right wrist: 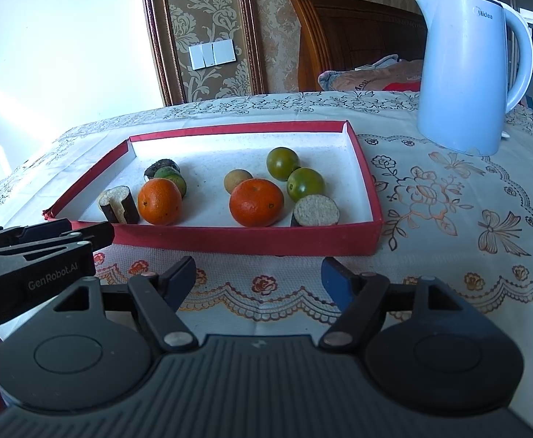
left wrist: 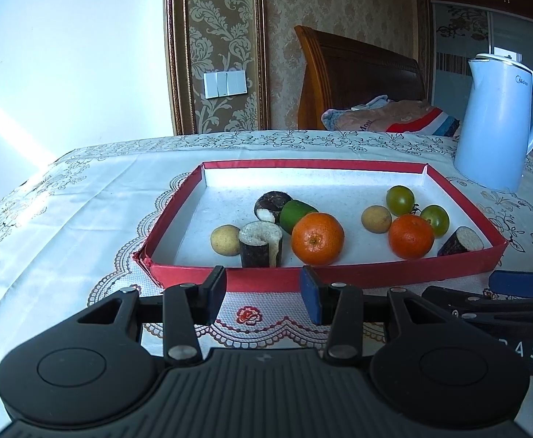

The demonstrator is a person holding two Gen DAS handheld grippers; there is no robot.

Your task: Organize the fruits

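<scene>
Left claw (left wrist: 262, 294) sits jaws apart, nothing between them, hovering over the table (left wrist: 84, 197) just short of the near wall of the red tray (left wrist: 266, 280); right claw (right wrist: 259, 279) jaws spread wider, also empty, parked beside the left one at the same near wall; I see both pointing at the tray; fruit all inside it: left group has an orange (left wrist: 317, 239), a green fruit (left wrist: 295, 211) behind it, a small tan fruit (left wrist: 225, 240) and two dark cut pieces (left wrist: 261, 244) with pale flesh; right group has a second orange (left wrist: 411, 236), two green tomatoes (left wrist: 400, 200), another tan fruit (left wrist: 376, 219) and a dark cut piece (left wrist: 461, 241) in the near right corner; pale blue kettle (left wrist: 499, 124) stands on the table beyond the tray's far right corner.
</scene>
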